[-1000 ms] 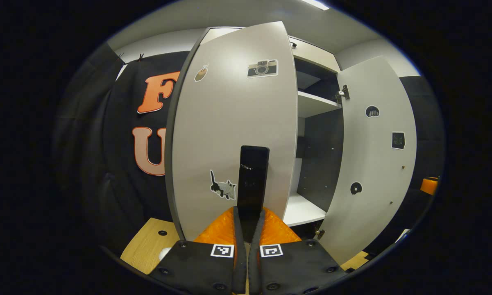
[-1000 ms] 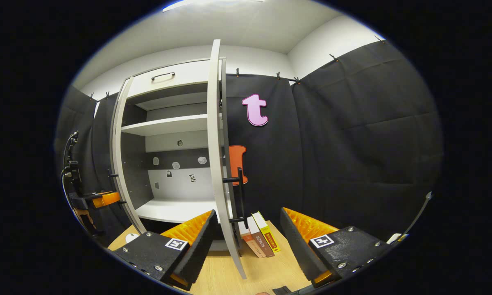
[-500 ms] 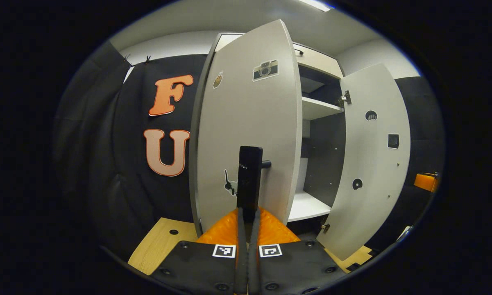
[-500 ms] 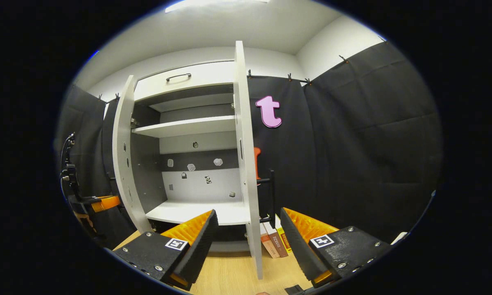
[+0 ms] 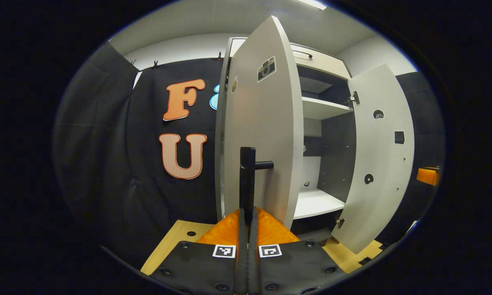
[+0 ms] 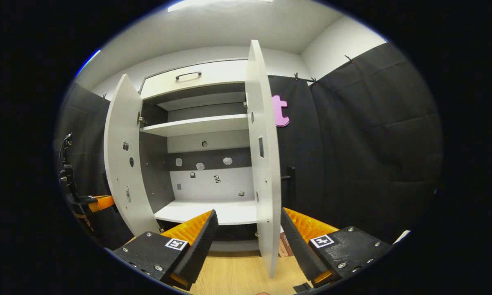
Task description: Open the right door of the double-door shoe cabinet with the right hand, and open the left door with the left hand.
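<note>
The shoe cabinet (image 6: 200, 125) stands with both doors swung out. In the left gripper view, the left door (image 5: 266, 123) is nearly edge-on, with stickers on its outer face. My left gripper (image 5: 248, 213) is shut on that door's black bar handle (image 5: 248, 172). The right door (image 5: 379, 155) hangs open farther right. In the right gripper view, the right door (image 6: 264, 164) shows its inner face and front edge, its black handle (image 6: 291, 180) just behind. My right gripper (image 6: 248, 241) is open, one finger on each side of the door's lower edge and touching nothing. The left door (image 6: 125, 164) is at the left.
A drawer front with a handle (image 6: 188, 75) tops the cabinet, and white shelves (image 6: 213, 211) lie inside. Books (image 6: 284, 241) peek out behind the right door's bottom. The wooden surface (image 6: 237, 270) runs under the doors. My left gripper (image 6: 100, 203) is at the far left.
The left door has swung farther open with my left gripper on its handle. The right door has also swung wider, now showing its inner face; my right gripper stayed open.
</note>
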### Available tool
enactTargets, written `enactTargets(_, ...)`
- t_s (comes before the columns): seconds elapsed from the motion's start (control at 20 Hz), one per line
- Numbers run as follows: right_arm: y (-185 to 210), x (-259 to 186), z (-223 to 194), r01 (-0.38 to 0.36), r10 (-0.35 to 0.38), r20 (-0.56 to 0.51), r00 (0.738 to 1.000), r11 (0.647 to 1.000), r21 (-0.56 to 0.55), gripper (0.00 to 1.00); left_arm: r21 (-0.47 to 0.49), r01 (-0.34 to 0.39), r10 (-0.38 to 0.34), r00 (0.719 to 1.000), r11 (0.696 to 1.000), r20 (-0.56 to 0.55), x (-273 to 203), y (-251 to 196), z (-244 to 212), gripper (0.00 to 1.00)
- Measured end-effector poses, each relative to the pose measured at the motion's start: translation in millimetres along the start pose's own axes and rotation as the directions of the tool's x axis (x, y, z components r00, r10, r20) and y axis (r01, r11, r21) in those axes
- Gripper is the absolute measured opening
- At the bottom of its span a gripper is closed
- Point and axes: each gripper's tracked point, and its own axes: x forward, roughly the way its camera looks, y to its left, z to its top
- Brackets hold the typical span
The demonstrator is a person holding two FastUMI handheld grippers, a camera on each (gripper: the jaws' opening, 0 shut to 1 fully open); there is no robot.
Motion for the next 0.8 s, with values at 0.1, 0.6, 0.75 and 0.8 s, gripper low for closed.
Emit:
enactTargets(0.1,10,3,-1,-0.013,0.013,-0.003,1.000,1.000,-0.001,0.93,-0.020,0.009,-0.009,1.000,1.000,0.001,-1,2,0,0.07)
enactTargets(0.6,38,9,-2,-0.039,0.039,-0.006,0.999,0.999,-0.011,0.93,0.002,-0.107,0.107,0.994,0.994,-0.003,-4,50,-2,0.06)
enactTargets(0.75,41,7,2,-0.042,0.042,-0.003,0.999,0.999,-0.014,0.93,-0.065,-0.046,0.045,0.999,0.997,-0.019,-8,33,-3,0.06)
enactTargets(0.8,42,8,3,-0.042,0.042,-0.002,0.999,0.999,-0.014,0.93,-0.061,-0.046,0.044,0.999,0.997,-0.024,-11,36,-5,0.06)
